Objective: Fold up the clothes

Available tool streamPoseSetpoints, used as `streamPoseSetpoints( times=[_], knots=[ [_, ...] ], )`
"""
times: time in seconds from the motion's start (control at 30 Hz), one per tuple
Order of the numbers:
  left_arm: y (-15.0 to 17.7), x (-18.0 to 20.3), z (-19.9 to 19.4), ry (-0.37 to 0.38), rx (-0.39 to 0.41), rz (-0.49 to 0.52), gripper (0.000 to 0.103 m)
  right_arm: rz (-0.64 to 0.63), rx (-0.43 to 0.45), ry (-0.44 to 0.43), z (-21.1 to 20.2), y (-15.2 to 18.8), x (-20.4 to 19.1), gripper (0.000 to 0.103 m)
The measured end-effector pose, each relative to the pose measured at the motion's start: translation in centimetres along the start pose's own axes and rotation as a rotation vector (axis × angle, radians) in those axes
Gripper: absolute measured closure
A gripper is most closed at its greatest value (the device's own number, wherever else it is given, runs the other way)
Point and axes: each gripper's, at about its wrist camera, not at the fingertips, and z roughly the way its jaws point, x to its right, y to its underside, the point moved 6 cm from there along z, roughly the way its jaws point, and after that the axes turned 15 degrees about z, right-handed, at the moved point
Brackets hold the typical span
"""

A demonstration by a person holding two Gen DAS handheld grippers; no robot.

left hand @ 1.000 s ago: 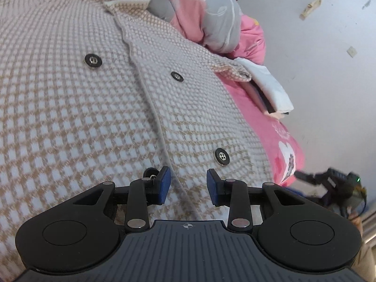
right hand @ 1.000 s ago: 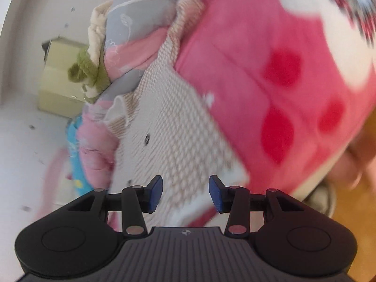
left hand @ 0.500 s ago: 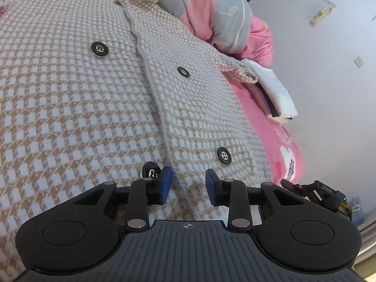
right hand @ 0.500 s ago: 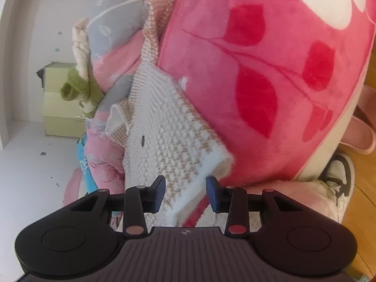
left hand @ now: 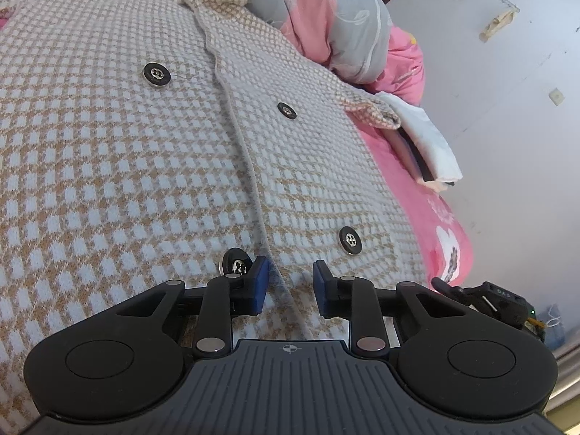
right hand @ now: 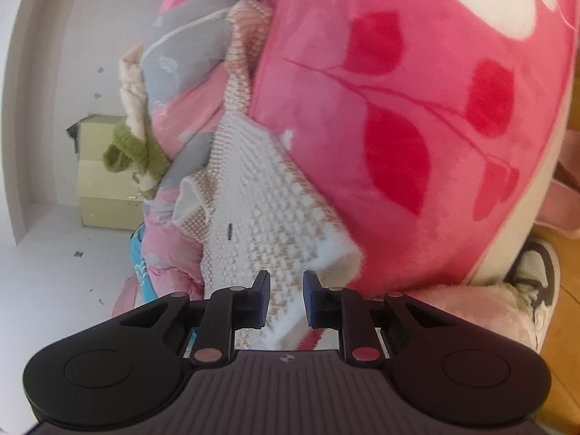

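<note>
Left wrist camera is sitting low and very close over the coat [left hand: 145,166], looking forward along its fingers [left hand: 258,282] up the buttoned front toward the collar, with bedding [left hand: 348,25] and a wall [left hand: 507,127] filling the far right. Right wrist camera is looking from beside the bed, rolled sideways, facing along a coat edge [right hand: 275,217] that is lying close between its fingers [right hand: 261,299], with the pink blanket [right hand: 417,108] near on the right. Both views are sharing the coat and the grey-pink bedding [right hand: 188,65].
</note>
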Motion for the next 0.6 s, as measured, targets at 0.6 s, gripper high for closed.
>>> streamPoseSetpoints(
  times=[0.6],
  knots=[
    [0.2, -0.1, 0.1, 0.002, 0.006, -0.012, 0.077, 0.102, 0.017, -0.014, 0.7, 0.0, 1.3, 0.078]
  ],
)
